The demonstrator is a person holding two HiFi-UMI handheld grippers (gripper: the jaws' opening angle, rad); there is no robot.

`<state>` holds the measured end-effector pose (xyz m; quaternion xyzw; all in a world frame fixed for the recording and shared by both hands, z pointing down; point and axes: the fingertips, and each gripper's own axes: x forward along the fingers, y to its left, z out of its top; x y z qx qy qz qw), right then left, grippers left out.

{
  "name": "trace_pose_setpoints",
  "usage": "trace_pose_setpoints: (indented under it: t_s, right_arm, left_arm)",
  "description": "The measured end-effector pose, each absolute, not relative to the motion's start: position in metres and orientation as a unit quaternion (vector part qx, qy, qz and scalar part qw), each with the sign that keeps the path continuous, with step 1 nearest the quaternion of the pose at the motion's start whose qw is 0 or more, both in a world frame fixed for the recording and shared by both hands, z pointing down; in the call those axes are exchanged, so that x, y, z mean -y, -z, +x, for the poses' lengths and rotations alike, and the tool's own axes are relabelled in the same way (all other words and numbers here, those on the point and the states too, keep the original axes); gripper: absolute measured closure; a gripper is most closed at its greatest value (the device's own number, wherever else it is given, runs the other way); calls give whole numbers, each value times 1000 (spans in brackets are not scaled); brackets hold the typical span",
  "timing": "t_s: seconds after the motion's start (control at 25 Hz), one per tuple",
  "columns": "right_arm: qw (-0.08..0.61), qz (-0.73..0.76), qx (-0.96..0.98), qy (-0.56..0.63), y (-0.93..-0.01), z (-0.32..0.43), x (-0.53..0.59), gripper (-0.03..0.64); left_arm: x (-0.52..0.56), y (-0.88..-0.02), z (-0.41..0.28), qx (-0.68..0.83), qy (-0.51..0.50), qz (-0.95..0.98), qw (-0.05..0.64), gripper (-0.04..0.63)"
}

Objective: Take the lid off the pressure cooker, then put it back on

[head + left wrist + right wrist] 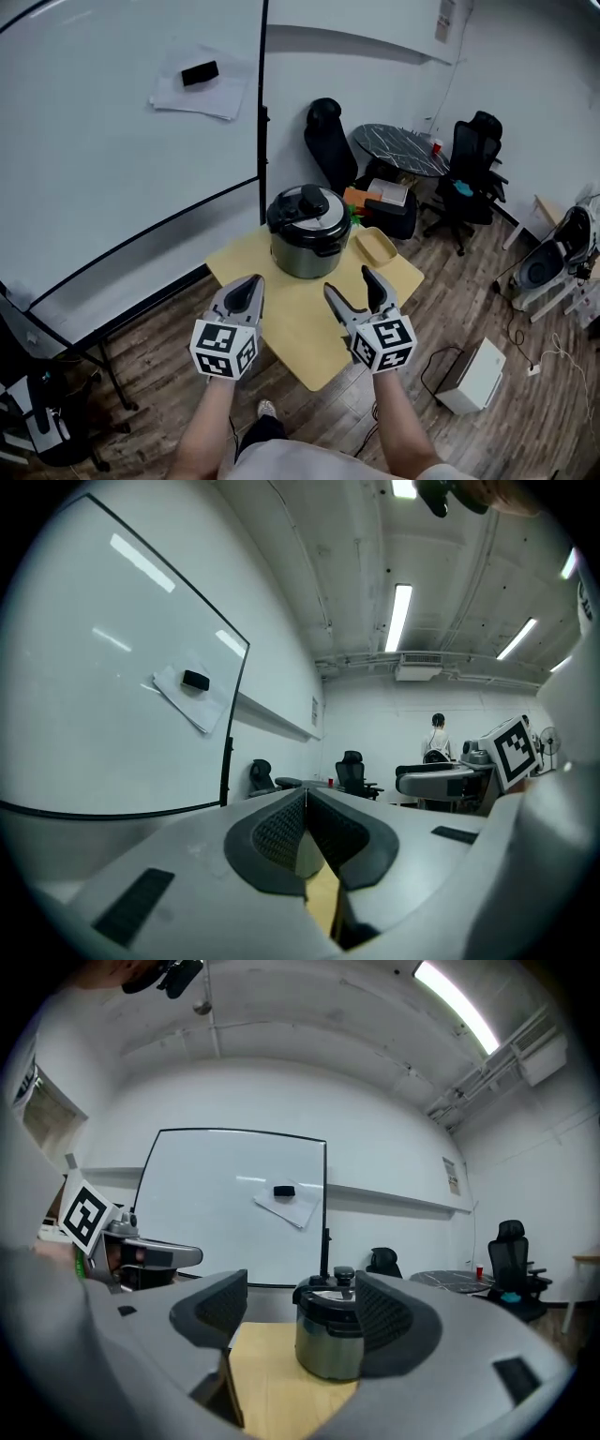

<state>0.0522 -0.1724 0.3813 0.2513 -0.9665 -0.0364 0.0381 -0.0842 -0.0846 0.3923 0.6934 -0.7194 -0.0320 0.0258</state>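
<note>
A steel pressure cooker (309, 246) stands at the far side of a small yellow table (281, 323), its black lid (307, 211) with a round knob seated on top. In the right gripper view the pressure cooker (328, 1337) sits ahead, seen between the jaws but well beyond them. My right gripper (356, 289) is open, hovering over the table short of the cooker. My left gripper (247, 292) is shut with nothing in it, held to the cooker's near left; in its own view the left gripper (305, 803) points past the whiteboard.
A whiteboard (122, 141) on a stand rises behind the table at left. A shallow tan tray (376, 247) lies right of the cooker. Office chairs (473, 169), a round dark table (401, 148) and a white box (473, 375) stand on the wood floor to the right.
</note>
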Motion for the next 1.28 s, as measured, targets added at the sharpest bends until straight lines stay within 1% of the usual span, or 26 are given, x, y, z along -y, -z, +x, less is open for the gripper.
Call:
trace_pose_setpoints:
  t_s: [0.16, 0.52, 0.76, 1.28]
  right_arm:
    - [45, 270, 961, 41, -374, 18, 213, 273]
    - [54, 291, 954, 53, -361, -32, 284, 275]
    - [69, 277, 957, 51, -375, -47, 316, 275]
    - [151, 260, 953, 32, -413, -107, 393, 275]
  left_arm:
    - [123, -388, -118, 708, 36, 705, 30, 581]
    - [190, -379, -170, 692, 44, 720, 31, 581]
    - [212, -388, -184, 705, 43, 707, 36, 581]
    - [230, -412, -205, 729, 27, 682, 55, 581]
